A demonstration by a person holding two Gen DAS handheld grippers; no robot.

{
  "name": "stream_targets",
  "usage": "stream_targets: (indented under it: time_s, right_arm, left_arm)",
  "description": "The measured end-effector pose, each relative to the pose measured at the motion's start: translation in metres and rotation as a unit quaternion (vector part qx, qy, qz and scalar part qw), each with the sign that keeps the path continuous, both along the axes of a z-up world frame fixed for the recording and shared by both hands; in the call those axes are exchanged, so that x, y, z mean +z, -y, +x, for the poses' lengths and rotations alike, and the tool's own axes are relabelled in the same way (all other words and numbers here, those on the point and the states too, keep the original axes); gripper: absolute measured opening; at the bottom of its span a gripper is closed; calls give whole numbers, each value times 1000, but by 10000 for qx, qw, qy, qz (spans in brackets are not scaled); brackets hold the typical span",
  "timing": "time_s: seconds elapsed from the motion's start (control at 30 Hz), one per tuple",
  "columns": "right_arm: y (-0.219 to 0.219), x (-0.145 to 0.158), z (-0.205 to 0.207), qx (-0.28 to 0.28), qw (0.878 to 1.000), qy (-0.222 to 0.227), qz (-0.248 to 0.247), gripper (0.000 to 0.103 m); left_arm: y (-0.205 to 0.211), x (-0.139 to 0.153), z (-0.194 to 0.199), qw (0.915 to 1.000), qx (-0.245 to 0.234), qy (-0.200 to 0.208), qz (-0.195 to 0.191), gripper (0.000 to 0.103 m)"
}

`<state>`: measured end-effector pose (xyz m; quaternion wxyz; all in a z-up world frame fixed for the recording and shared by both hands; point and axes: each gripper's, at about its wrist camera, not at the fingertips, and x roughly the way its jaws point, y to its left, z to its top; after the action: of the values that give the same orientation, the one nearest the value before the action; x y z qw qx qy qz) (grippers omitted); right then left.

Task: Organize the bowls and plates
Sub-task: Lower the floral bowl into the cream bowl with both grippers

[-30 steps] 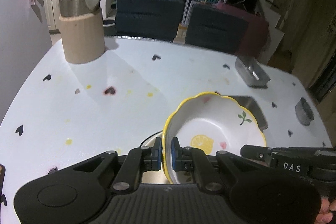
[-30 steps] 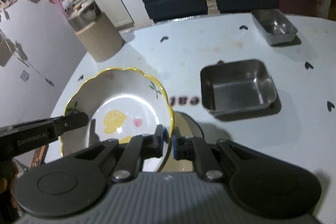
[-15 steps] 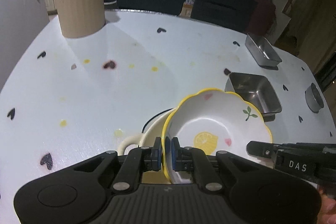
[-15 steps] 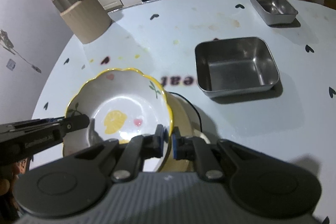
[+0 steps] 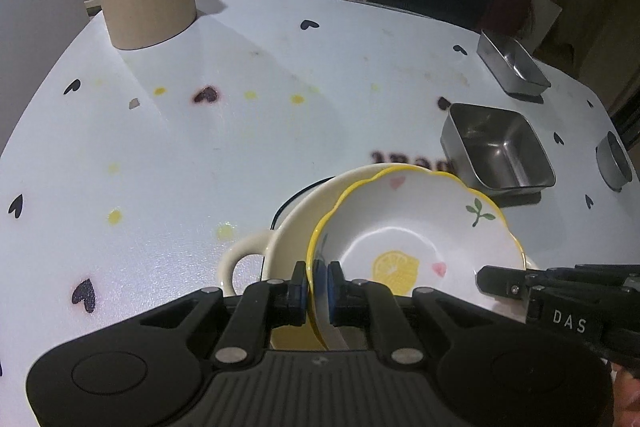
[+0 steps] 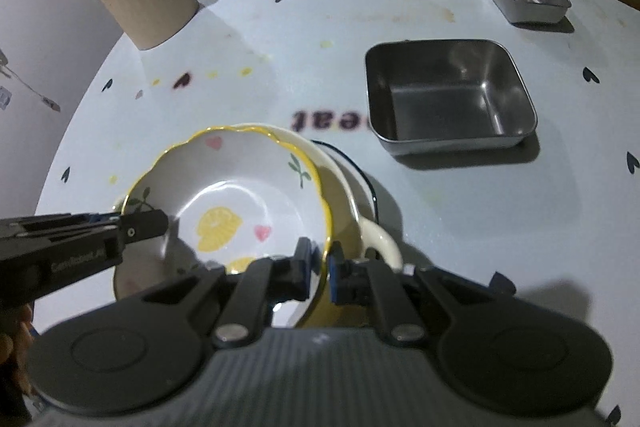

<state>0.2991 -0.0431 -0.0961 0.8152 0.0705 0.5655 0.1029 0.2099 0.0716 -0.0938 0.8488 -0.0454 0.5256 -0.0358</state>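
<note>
Both the left hand-held gripper (image 5: pixel 319 275) and the right hand-held gripper (image 6: pixel 319 259) pinched the lemon bowl (image 5: pixel 416 227) rim, half-nested over the cream handled dish (image 5: pixel 296 219); steel trays (image 6: pixel 448 95) at right remained unstacked.

glossy ceramic bowl (image 5: pixel 416 227), brushed metal tray (image 6: pixel 448 95)

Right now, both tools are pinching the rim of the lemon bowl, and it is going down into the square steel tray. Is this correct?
Not quite. Both tools, left and right, do pinch the lemon bowl rim, but it sits over the cream handled dish, not the square steel tray, which stands apart and empty. The right wrist view shows it.
</note>
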Motion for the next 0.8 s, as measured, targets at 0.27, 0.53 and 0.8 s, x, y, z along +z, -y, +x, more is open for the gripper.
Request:
stream_targets:
  time_s: [0.27,0.53,0.8]
  right_arm:
    - [-1,-4,4,-64,9999,-107,-15,10]
    - [-5,-7,8,-108,9998,-162,-45,10]
    - [-7,-12,12,-72,9997,-243,-65,11]
  left_arm:
    - [4,-6,4,9999,-34,-92,79,10]
    - [2,-11,7,9998,-47,-160,121,10]
    - [-2,-14,8,9997,-54,-206,89,11]
